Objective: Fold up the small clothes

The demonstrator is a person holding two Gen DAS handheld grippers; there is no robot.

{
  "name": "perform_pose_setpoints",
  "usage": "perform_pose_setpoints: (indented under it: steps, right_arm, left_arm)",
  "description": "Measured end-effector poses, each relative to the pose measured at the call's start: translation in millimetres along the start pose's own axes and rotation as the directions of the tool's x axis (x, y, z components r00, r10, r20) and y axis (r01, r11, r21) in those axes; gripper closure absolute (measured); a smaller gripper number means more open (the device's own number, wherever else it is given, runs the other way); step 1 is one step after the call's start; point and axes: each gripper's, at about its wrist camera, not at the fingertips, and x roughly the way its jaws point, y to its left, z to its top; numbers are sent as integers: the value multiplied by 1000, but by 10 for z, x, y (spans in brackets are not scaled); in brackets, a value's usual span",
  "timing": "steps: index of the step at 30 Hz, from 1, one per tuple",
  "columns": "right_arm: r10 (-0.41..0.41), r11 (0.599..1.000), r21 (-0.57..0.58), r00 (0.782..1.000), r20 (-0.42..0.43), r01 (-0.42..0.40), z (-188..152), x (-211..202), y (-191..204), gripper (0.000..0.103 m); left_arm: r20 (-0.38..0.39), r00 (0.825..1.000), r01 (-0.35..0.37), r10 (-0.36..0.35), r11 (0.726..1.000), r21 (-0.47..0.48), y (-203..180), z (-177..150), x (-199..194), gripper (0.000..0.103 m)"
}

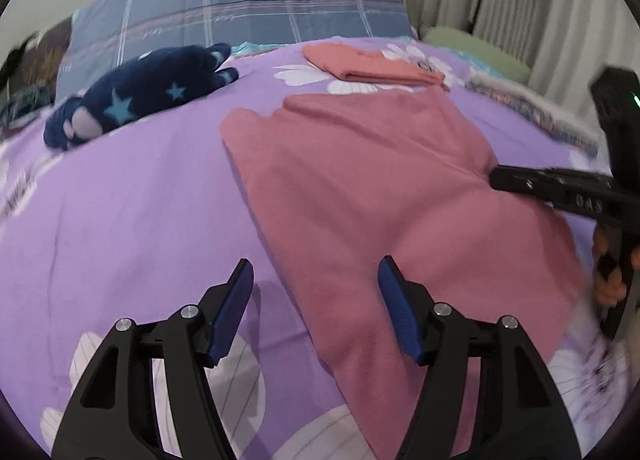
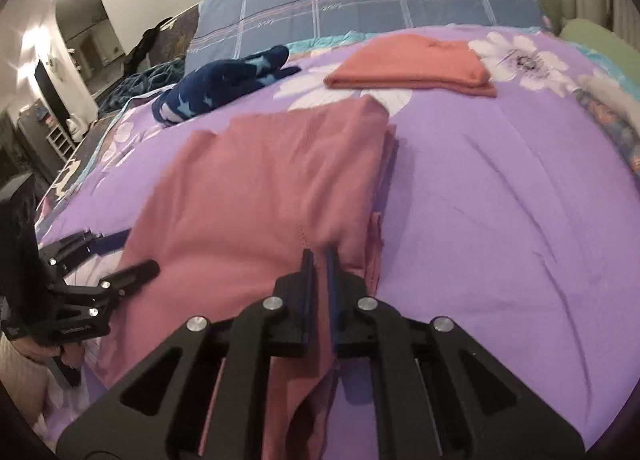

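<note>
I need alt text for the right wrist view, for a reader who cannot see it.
The right claw is shut on the near edge of a pink garment spread on a purple floral bedspread. The left claw, open, is at the garment's left edge. Behind lie a folded orange cloth and a navy star-patterned plush.

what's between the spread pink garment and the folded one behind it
Only bare purple bedsheet with a white flower print separates the pink garment from the folded garment, clearest in the right wrist view.

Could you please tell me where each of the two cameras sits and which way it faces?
Left wrist: rides the open left gripper, looking down the bed at the pink garment; the right gripper enters from the right.
Right wrist: rides the right gripper, shut on the garment's edge; the left gripper shows at left.
Shared: garment, folded orange cloth, star-patterned plush.
</note>
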Motion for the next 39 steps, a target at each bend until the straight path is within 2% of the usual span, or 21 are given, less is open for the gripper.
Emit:
perform_pose_setpoints:
  steps: [2, 5, 9, 11, 14, 16, 20, 22, 24, 27, 31, 35, 39]
  right_arm:
    - [53, 999, -12, 997, 50, -53, -13, -198, 144, 87]
    - [103, 995, -23, 994, 43, -102, -148, -360, 244, 85]
    - [71, 997, 21, 997, -25, -71, -463, -289, 133, 85]
    - [63, 997, 57, 997, -36, -61, -527, -261, 44, 87]
    - [31, 999, 44, 999, -22, -30, -558, -363, 127, 86]
    - [28, 999, 32, 999, -16, -27, -557, -422, 206, 80]
    - [64, 998, 26, 998, -9, -64, -669, -575, 252, 70]
    - [23, 999, 32, 999, -44, -22, -771, -537, 201, 68]
    - [19, 998, 55, 998, -64, -16, -866, -498, 133, 69]
    - [21, 998, 55, 998, -52, -18, -821, -561, 145, 68]
    - [56, 996, 74, 998, -21, -55, -713, -684, 111, 59]
    - [32, 994, 108, 999, 2, -32, -565, -703, -3, 55]
    - [42, 990, 133, 999, 3, -42, -412, -614, -107, 52]
  left_arm:
    - [7, 1000, 2, -2, 1000, -16, 16, -16, -74, 38]
    - [19, 1000, 4, -4, 1000, 7, -21, -137, -186, 38]
    - [-17, 999, 29, -29, 1000, 4, -7, -305, -241, 36]
    - [-51, 998, 35, -35, 999, -9, 20, -375, -187, 34]
    - [-49, 998, 29, -30, 1000, -10, 17, -385, -194, 33]
    - [-53, 998, 16, -16, 1000, 2, -24, -392, -218, 34]
    - [-74, 994, 83, -81, 996, 17, -129, -509, -359, 34]
    - [-95, 993, 81, -75, 995, 52, -193, -609, -379, 33]
    - [-91, 994, 70, -64, 995, 69, -215, -666, -385, 33]
    - [-105, 992, 71, -64, 996, 60, -207, -644, -397, 33]
    - [-108, 991, 86, -80, 995, 51, -188, -613, -466, 33]
    - [-67, 993, 102, -101, 995, 8, -95, -466, -529, 33]
    - [-37, 993, 113, -113, 994, -3, -61, -292, -491, 32]
